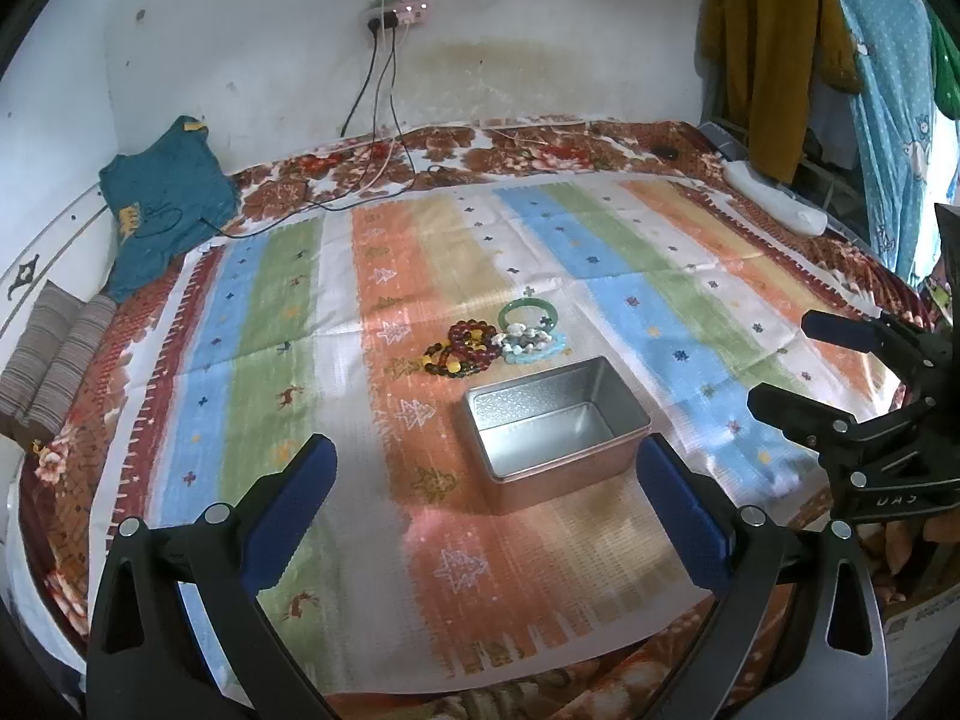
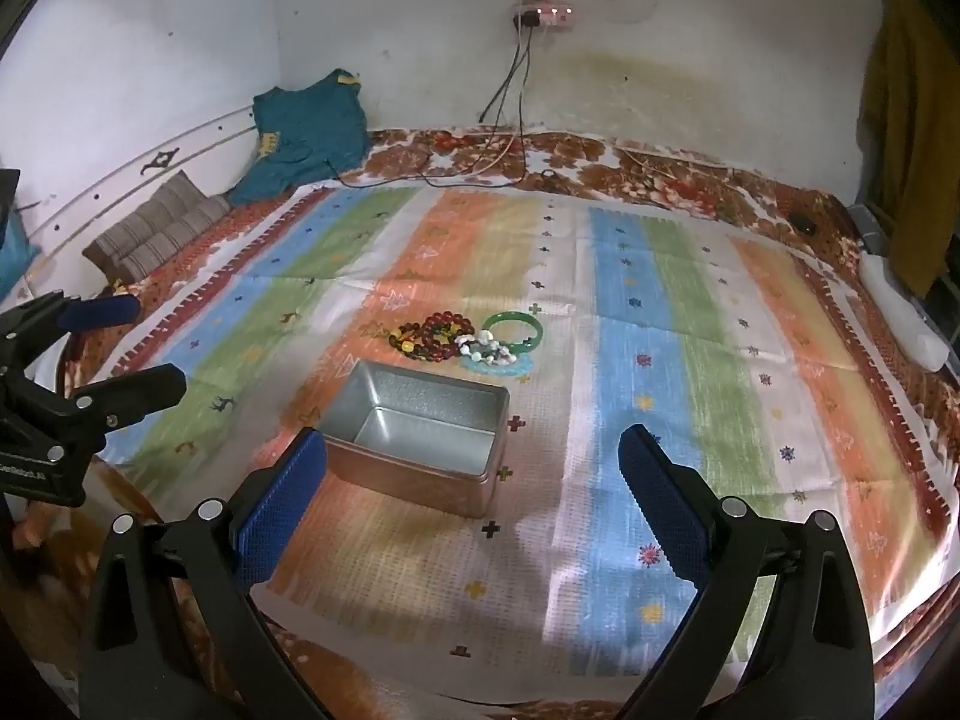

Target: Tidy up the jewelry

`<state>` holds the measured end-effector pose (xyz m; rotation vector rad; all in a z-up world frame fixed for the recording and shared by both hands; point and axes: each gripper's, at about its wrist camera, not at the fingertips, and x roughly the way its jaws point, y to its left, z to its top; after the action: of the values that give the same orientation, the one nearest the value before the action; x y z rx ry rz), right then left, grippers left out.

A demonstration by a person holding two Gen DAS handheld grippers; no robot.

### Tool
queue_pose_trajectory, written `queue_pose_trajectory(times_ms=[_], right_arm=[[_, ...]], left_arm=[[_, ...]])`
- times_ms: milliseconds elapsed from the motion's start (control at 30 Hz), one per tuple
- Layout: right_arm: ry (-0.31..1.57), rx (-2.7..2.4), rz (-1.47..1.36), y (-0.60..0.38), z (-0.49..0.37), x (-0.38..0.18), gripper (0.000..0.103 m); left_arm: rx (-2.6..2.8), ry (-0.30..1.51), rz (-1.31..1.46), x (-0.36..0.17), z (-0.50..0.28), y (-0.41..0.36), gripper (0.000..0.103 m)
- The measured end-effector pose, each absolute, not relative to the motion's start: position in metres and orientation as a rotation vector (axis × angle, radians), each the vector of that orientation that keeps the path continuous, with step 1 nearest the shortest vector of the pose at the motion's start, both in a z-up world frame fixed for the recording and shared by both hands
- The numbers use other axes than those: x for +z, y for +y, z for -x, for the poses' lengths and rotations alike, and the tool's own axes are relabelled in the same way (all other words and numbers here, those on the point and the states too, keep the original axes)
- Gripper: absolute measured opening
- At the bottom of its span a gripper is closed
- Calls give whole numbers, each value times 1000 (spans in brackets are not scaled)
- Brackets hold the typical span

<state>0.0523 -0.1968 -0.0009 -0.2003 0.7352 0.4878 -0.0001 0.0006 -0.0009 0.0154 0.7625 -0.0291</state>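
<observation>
While both grippers hang over the near edge of the striped cloth (image 1: 288, 312), nothing is held: the left gripper (image 1: 486, 468) has its blue pads spread wide apart, and the right gripper (image 2: 474, 462) is spread just as wide. The tin box (image 1: 555, 423) sits empty in the middle of the cloth, and it serves as the landmark. Just behind the tin box, apart from it, lies the jewelry in one small heap: a green bangle (image 2: 515, 331), a dark red bead bracelet (image 2: 444, 330), an amber bead bracelet (image 2: 405, 343), and a pale blue piece (image 2: 501, 363) under white and grey beads. The bangle looks stiff, smooth, and probably brittle, so a pinch across its rim seems wisest. The bead strings are likely light and floppy, and would sag from any hold; a pinch across a few beads should do. How the pieces overlap in the heap is hard to make out, and they may be tangled.
</observation>
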Motion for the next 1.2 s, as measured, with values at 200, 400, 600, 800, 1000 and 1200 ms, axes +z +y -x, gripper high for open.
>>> queue_pose_trajectory(times_ms=[200, 400, 600, 800, 1000, 1200], right_arm=[[740, 486, 201, -197, -54, -1, 99], [741, 483, 202, -197, -54, -2, 99], [742, 484, 204, -197, -55, -2, 99], [743, 484, 204, -196, -55, -2, 99], [753, 469, 202, -198, -55, -7, 99], [786, 472, 179, -201, -64, -15, 99]], left_arm=[[-15, 769, -9, -2, -1, 2, 97], [-9, 772, -4, -2, -2, 3, 97], [-9, 772, -5, -4, -1, 4, 97], [-10, 777, 9, -6, -1, 5, 97], [-18, 813, 35, -14, -5, 5, 97], [-2, 829, 70, -12, -11, 12, 97]])
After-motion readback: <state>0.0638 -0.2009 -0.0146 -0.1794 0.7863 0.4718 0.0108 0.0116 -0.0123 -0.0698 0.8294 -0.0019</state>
